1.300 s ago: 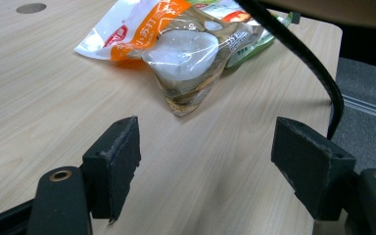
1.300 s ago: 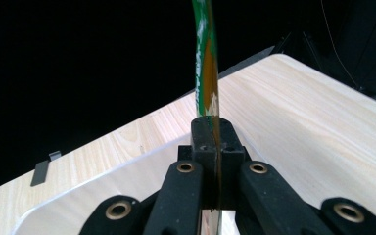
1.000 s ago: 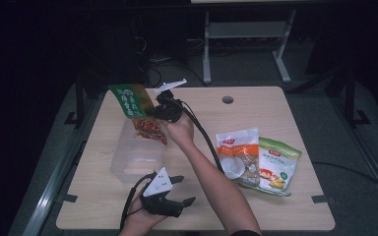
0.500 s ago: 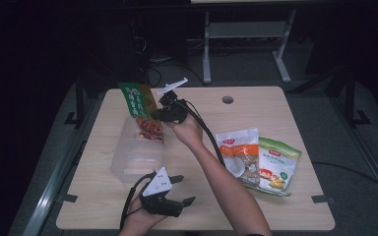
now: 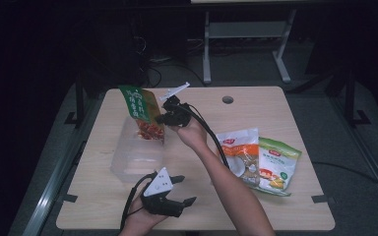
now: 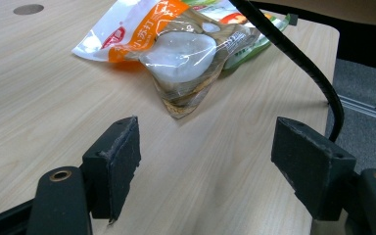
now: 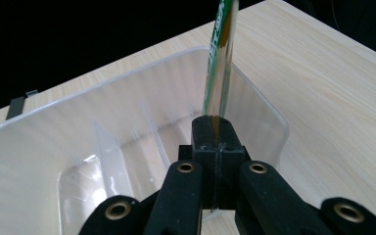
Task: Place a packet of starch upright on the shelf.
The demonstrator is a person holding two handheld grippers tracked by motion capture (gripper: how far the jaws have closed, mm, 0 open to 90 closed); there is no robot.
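My right gripper (image 5: pixel 163 118) is shut on the edge of a green snack packet (image 5: pixel 139 109) with red print and holds it upright over the clear plastic bin (image 5: pixel 128 162). In the right gripper view the black jaws (image 7: pixel 215 134) pinch the thin packet edge (image 7: pixel 220 58) above the bin's far wall (image 7: pixel 127 78). Near the table's front edge my left gripper (image 5: pixel 179 191) rests open, pointing right. In the left gripper view nothing lies between its pads (image 6: pixel 205 171). An orange-and-white packet (image 6: pixel 176 49) lies on the wood ahead of them.
The orange-and-white packet (image 5: pixel 240 152) and a green-and-yellow packet (image 5: pixel 278 167) lie overlapping at the table's right. A round hole (image 5: pixel 228 100) sits in the far tabletop. The right gripper's cable (image 6: pixel 298 54) trails along the forearm. The bin has thin dividers (image 7: pixel 107 147) inside.
My right gripper has shifted slightly right and lower with the green packet, bringing it closer over the bin. The left gripper has stayed put.
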